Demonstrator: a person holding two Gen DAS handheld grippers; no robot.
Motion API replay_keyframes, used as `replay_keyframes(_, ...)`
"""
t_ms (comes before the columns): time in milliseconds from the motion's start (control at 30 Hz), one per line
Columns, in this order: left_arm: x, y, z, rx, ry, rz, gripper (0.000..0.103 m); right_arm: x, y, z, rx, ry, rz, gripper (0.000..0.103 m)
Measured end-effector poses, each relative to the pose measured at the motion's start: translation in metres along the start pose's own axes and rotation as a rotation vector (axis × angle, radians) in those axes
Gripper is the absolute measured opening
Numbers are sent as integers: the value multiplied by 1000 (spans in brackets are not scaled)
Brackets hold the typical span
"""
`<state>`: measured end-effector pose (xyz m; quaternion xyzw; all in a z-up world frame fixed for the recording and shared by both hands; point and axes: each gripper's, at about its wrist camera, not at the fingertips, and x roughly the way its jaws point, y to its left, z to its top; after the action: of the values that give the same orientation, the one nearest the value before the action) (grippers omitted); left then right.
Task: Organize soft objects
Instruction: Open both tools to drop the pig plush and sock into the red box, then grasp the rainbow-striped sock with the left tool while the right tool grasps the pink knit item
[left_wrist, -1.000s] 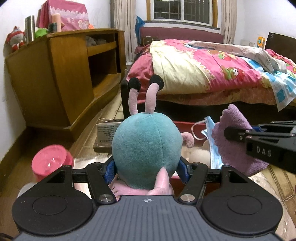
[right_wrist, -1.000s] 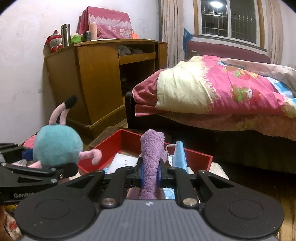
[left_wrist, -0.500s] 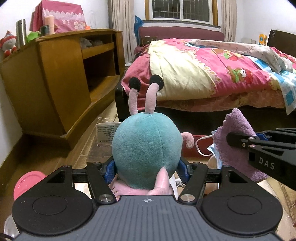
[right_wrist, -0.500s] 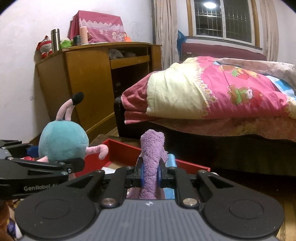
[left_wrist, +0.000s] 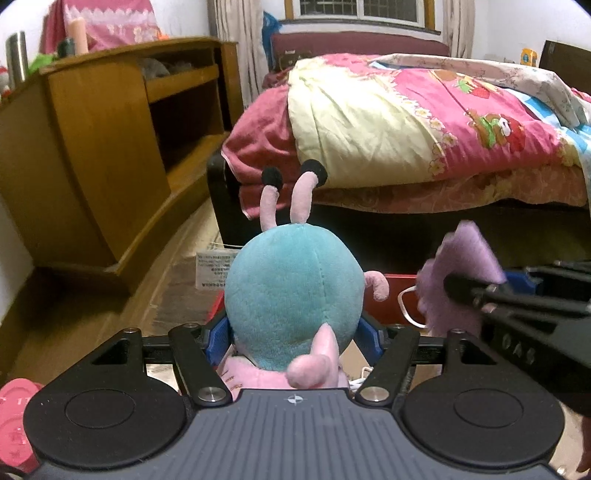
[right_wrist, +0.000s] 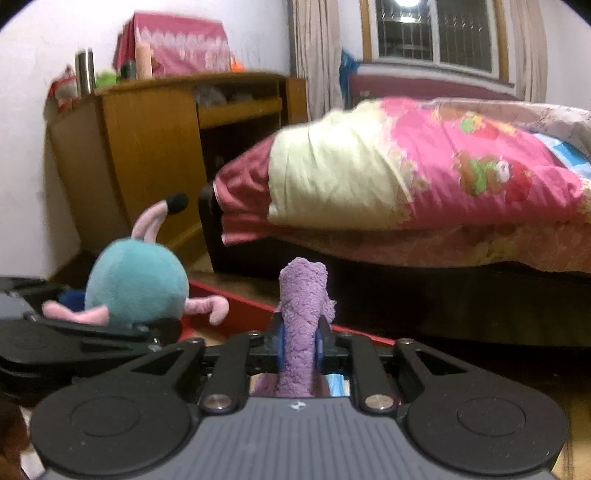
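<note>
My left gripper (left_wrist: 293, 334) is shut on a teal plush toy (left_wrist: 293, 299) with pink limbs and two black-tipped pink antennae, held in the air; it also shows at the left of the right wrist view (right_wrist: 136, 284). My right gripper (right_wrist: 299, 338) is shut on a folded purple fuzzy cloth (right_wrist: 301, 325), which stands up between the fingers and shows at the right of the left wrist view (left_wrist: 461, 284). Both are held above a red box (right_wrist: 240, 306), whose rim shows below them (left_wrist: 400, 293).
A bed (left_wrist: 424, 122) with a pink and yellow quilt fills the space ahead. A wooden cabinet (left_wrist: 110, 147) stands at the left by the wall. A pink lid (left_wrist: 14, 417) lies low on the left. A printed packet (left_wrist: 214, 266) lies on the wooden floor.
Both grippers have risen and moved toward the bed with their loads. The red box and the pink lid have dropped lower in view. The grips have not changed.
</note>
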<state>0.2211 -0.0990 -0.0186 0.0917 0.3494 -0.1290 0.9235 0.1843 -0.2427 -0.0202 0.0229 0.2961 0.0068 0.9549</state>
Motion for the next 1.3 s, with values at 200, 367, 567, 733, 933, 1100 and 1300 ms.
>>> replay_keyframes(200, -1, 2, 4, 6, 3, 15, 75, 2, -9, 3, 36, 18, -6, 11)
replay_keyframes(367, -14, 1, 11, 24, -22, 22, 81, -6, -9, 6, 43, 23, 1, 13)
replay_keyframes(567, -37, 5, 8, 33, -23, 20, 81, -25, -6, 7, 36, 33, 5, 13)
replay_keyframes(733, -54, 11, -7, 29, 14, 5, 81, -47, -1, -3, 21, 49, 16, 13)
replay_keyframes(933, -75, 10, -27, 46, 44, -14, 81, -67, 7, -17, 36, 90, 46, 14)
replay_keyframes(1100, -89, 20, -53, 59, 94, -42, 81, -77, 15, -29, 17, 116, 60, 15)
replay_keyframes(1300, -104, 35, -87, 20, 152, -81, 81, -80, 25, -46, -9, 168, 72, 15)
